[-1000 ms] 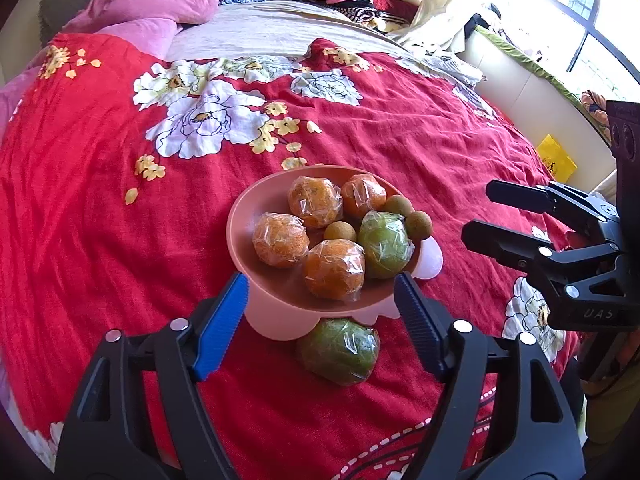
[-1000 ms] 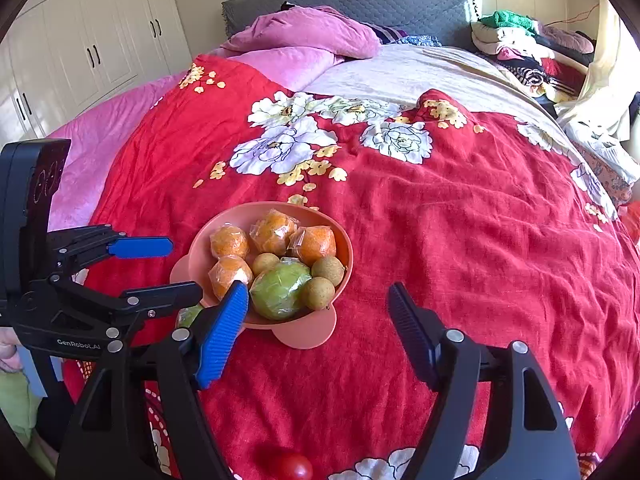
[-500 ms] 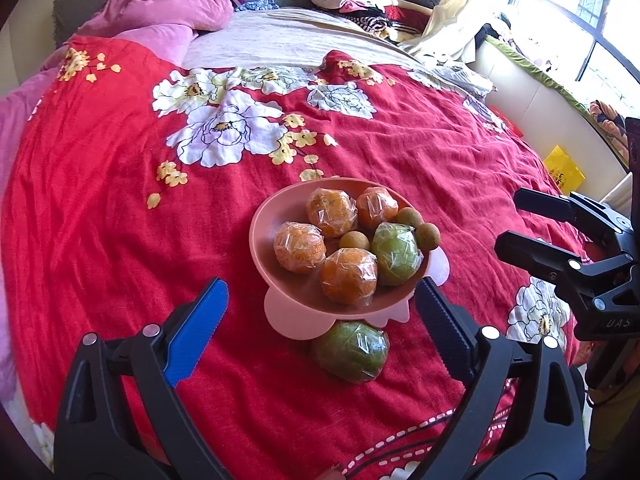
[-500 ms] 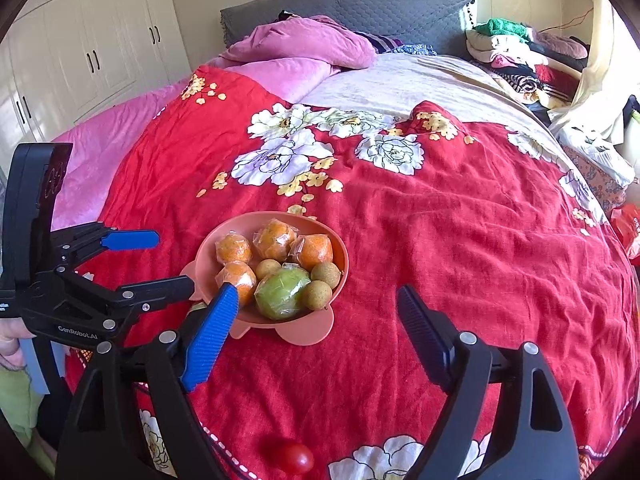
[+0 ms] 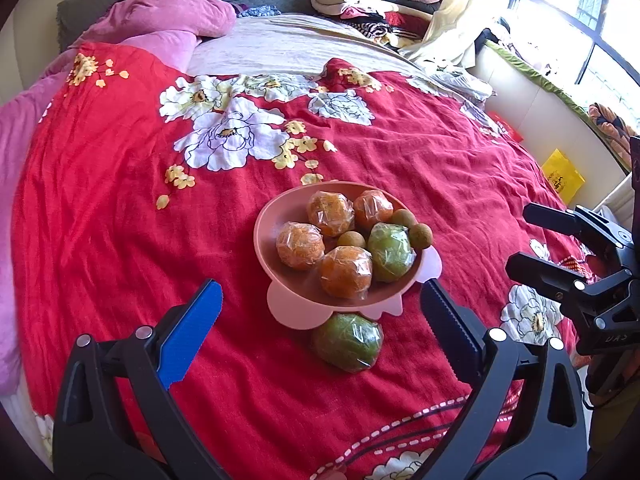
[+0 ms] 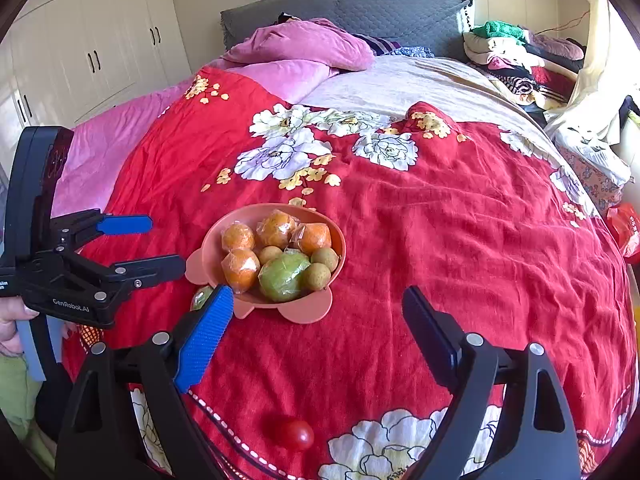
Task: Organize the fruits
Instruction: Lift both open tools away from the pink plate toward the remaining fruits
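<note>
A pink bowl [image 5: 265, 240] [image 6: 208, 249] stands on the red flowered blanket. It holds several wrapped oranges [image 5: 346, 271], a wrapped green fruit [image 5: 390, 253] and small brown round fruits [image 6: 316, 276]. Another wrapped green fruit [image 5: 347, 342] [image 6: 201, 298] lies on the blanket against the bowl's near foot. A small red tomato [image 6: 290, 434] lies nearer the bed's front edge. My left gripper [image 5: 320, 292] [image 6: 164, 245] hovers short of the bowl, its jaws opening, with nothing between them. My right gripper [image 6: 318, 296] [image 5: 520, 238] is also opening and holds nothing.
Pink pillows [image 6: 304, 46] and a grey headboard [image 6: 360, 8] are at the far end. Folded clothes [image 5: 360, 4] are piled at the back right. A yellow bag [image 5: 562, 176] lies on the floor by the window. White wardrobes [image 6: 92, 52] stand on the left.
Both grippers' jaws have spread wider. Both views have drawn back slightly from the bowl. The fruits and the bowl have not moved.
</note>
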Available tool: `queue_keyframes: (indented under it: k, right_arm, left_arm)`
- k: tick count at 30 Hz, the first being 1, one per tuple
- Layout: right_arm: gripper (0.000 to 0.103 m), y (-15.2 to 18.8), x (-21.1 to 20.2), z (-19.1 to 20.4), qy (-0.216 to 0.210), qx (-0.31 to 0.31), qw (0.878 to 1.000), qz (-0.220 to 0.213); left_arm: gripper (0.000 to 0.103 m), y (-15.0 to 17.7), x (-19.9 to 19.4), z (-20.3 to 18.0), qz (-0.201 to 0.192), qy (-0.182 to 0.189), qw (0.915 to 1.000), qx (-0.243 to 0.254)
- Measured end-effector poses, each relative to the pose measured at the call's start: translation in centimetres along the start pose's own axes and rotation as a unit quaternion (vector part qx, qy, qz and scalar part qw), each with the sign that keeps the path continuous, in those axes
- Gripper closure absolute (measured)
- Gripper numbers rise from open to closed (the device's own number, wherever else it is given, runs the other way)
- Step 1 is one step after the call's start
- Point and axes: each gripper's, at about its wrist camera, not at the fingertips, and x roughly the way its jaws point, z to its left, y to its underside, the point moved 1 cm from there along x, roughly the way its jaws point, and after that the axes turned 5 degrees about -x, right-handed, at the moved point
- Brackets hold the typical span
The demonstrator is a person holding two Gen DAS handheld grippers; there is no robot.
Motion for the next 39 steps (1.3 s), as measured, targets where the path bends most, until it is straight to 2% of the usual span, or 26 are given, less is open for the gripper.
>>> queue_keyframes:
  k: [18, 39]
  right_arm:
    - [0.015, 3.3, -0.6, 1.3, -0.009, -0.003, 1.0, 0.025]
    - [0.015, 7.7, 0.4, 2.0, -0.011, -0.002, 0.998, 0.069]
  left_arm:
    - [0.01, 2.3, -1.0, -0.2, 0.004, 0.004, 1.0, 0.0]
    - [0.01, 5.2, 0.6, -0.5, 0.037, 0.007, 0.9993, 0.003]
